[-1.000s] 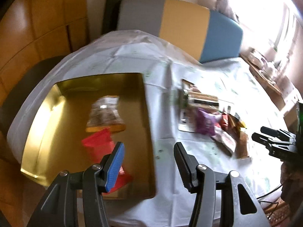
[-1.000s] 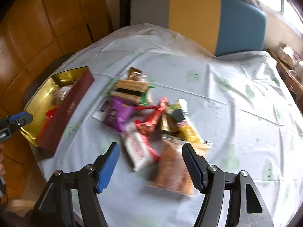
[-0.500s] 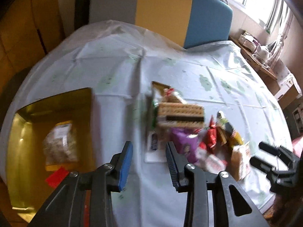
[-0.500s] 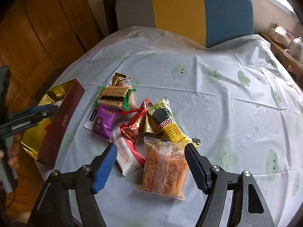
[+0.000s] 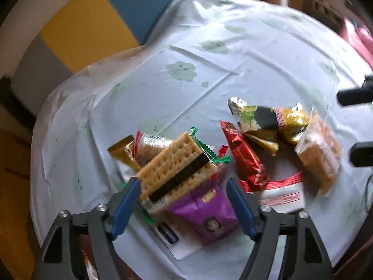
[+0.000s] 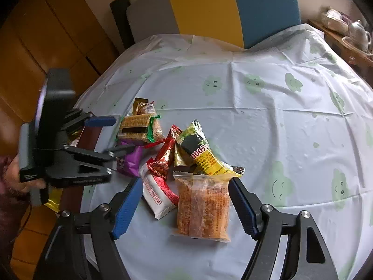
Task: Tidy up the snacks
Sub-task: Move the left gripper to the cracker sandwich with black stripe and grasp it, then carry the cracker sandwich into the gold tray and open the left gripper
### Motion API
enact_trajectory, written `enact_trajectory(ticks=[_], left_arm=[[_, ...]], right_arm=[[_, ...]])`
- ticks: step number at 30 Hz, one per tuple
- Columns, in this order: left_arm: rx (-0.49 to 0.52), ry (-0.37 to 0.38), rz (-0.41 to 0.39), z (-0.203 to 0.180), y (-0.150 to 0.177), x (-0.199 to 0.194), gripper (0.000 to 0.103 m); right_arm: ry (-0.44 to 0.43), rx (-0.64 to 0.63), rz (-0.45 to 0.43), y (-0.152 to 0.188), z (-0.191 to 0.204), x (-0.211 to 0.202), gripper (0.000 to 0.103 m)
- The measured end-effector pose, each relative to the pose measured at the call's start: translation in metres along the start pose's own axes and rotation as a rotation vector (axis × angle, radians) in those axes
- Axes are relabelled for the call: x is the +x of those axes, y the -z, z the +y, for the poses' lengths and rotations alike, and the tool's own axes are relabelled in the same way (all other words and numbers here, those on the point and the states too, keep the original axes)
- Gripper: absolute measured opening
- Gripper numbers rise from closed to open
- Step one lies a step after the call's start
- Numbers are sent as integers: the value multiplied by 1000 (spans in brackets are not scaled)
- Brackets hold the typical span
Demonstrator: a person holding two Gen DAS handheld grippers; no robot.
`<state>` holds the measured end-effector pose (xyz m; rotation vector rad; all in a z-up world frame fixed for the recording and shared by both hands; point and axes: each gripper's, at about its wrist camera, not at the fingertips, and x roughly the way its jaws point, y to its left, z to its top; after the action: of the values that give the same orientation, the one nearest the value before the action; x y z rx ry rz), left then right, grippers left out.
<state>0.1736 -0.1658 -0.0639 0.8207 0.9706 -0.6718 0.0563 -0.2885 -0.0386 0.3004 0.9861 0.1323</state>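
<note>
A heap of snack packets lies on the pale cloth. My left gripper (image 5: 182,184) (image 6: 114,136) hangs over its left end, jaws opening wide and holding nothing. The cracker pack (image 5: 177,170) (image 6: 136,127) and purple packet (image 5: 205,212) (image 6: 131,161) lie between its fingers, untouched. My right gripper (image 6: 185,184) (image 5: 354,126) is low over the near end, jaws opening, with the clear orange pack (image 6: 201,205) (image 5: 319,154) between its fingers, not squeezed. A red packet (image 6: 163,158), a white-and-red packet (image 6: 158,193) and a yellow-black packet (image 6: 202,151) lie in between.
The gold box with a dark red wall (image 6: 89,135) stands at the table's left edge, mostly hidden by the left gripper and the hand holding it. A grey, yellow and blue chair back (image 6: 209,7) is behind the table. A side table with a tea set (image 6: 349,30) is far right.
My left gripper left the gold box, swung right over the snack heap, rolled, narrowed and then opened wide. My right gripper crept closer, so the orange pack sits between its fingers.
</note>
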Motion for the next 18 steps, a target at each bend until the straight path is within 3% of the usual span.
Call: enact_trajectory(ticks=[4, 8, 11, 13, 18], left_arm=[[21, -5, 24, 6, -9, 16, 80], [-63, 36, 7, 19, -16, 25, 80], [-146, 97, -6, 23, -14, 31, 62], [-178, 111, -22, 21, -10, 27, 57], [-318, 155, -104, 22, 12, 0, 57]], right_arm=[[-6, 18, 1, -1, -3, -1, 76], [-8, 9, 5, 0, 0, -1, 77], [-7, -4, 13, 1, 2, 2, 77], [1, -16, 12, 2, 4, 3, 77], [23, -33, 5, 4, 8, 3, 77]])
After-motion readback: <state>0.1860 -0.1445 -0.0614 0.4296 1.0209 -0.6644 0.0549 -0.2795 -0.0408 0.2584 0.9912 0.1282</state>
